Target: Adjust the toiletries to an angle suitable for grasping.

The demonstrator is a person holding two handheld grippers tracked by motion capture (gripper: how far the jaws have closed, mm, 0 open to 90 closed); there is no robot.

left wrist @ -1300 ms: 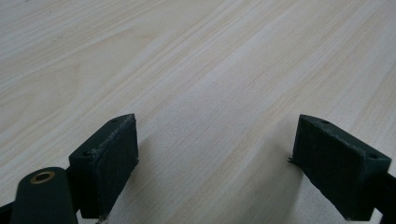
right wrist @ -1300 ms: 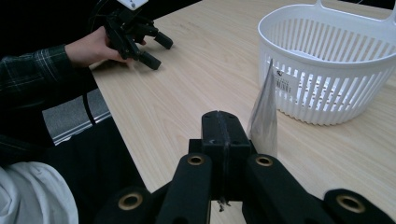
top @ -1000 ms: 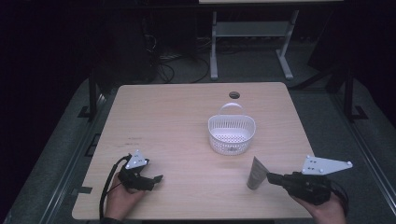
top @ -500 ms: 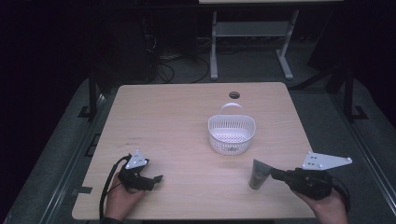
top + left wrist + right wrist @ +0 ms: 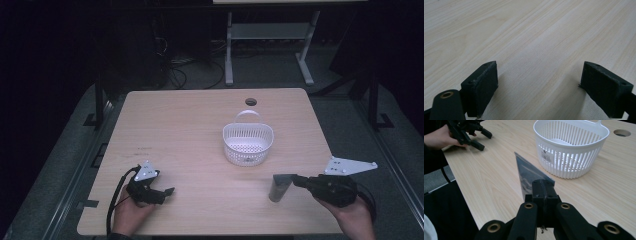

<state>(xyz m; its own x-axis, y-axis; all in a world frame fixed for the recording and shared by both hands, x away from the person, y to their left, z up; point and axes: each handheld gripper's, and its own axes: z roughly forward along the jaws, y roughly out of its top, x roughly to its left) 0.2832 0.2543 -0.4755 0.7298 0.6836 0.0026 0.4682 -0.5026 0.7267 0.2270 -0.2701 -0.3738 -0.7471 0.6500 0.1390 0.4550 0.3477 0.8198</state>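
Observation:
A flat grey pouch (image 5: 279,187) stands on edge at the front right of the wooden table (image 5: 200,125). My right gripper (image 5: 294,180) is shut on its near edge. In the right gripper view the pouch (image 5: 527,175) rises out of the pressed-together jaws of that gripper (image 5: 544,187). A white slotted basket (image 5: 225,136) with a handle sits just beyond it, its wall (image 5: 571,162) close to the pouch. At the front left, my left gripper (image 5: 165,184) rests in a hand. Its jaws (image 5: 539,85) stand wide open over bare wood.
A round cable hole (image 5: 250,102) lies in the table behind the basket. The hand with the left gripper (image 5: 480,138) also shows across the table in the right gripper view. Dark floor, cables and a metal stand (image 5: 270,45) lie beyond the far edge.
The right gripper with the pouch has shifted very slightly. The left gripper has stayed where it was.

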